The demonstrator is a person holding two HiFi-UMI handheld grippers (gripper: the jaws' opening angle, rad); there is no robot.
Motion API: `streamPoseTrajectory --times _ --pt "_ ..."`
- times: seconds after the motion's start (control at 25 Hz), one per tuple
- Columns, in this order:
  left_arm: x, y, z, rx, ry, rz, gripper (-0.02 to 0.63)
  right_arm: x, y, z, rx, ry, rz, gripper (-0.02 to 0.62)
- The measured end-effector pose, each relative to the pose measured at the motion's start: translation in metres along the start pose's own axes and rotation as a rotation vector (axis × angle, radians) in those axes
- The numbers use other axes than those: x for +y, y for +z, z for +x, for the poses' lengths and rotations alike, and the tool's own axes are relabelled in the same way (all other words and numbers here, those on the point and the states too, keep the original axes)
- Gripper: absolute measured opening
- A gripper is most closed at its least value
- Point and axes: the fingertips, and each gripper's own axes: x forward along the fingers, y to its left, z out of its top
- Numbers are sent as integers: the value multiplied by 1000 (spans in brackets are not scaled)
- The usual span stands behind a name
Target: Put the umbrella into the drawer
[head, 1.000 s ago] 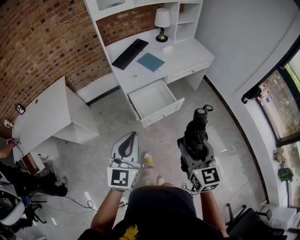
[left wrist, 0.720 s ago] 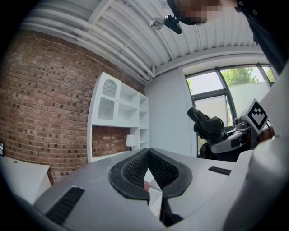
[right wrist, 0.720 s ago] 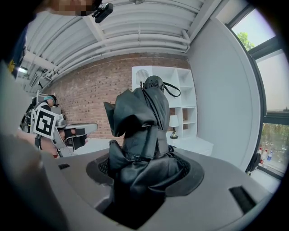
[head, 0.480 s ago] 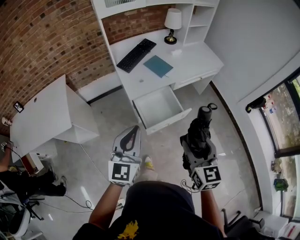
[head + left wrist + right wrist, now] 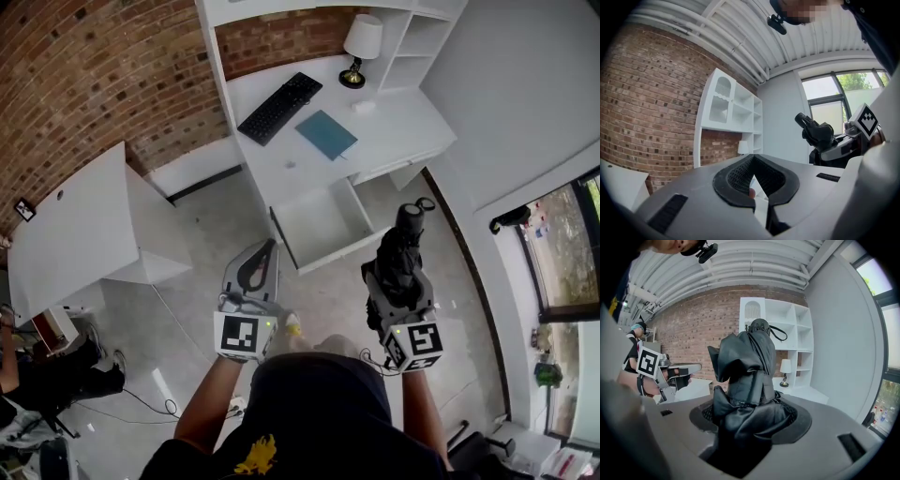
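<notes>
Starting with the head view, the folded black umbrella (image 5: 400, 246) is seen clamped in the right gripper (image 5: 394, 277), just right of the open drawer (image 5: 319, 223) of the white desk (image 5: 384, 122) and outside it. The left gripper (image 5: 263, 264) is held further left. In the left gripper view, the jaw tips are pressed together, apparently on nothing. In the right gripper view, the jaws are closed on the umbrella's bunched fabric, its strapped end pointed away.

The umbrella (image 5: 401, 248) is black. The drawer (image 5: 319, 221) and table (image 5: 403, 112) are white, the keyboard (image 5: 279, 106) black, the pad (image 5: 326, 134) teal. The lamp (image 5: 363, 39) has a white shade. The wall (image 5: 84, 84) is red-brown brick. The grey left gripper (image 5: 269, 249) and right gripper (image 5: 398, 269) bear black-and-white square markers (image 5: 240, 336).
</notes>
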Motion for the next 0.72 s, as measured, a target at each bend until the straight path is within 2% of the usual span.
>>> streamPoseTrajectory --times 0.36,0.72 --pt "26 -25 23 37 24 -34 18 -8 -4 48 43 36 -25 259" --pt "55 -51 51 83 131 -41 18 -21 -15 108 91 153 -75 259"
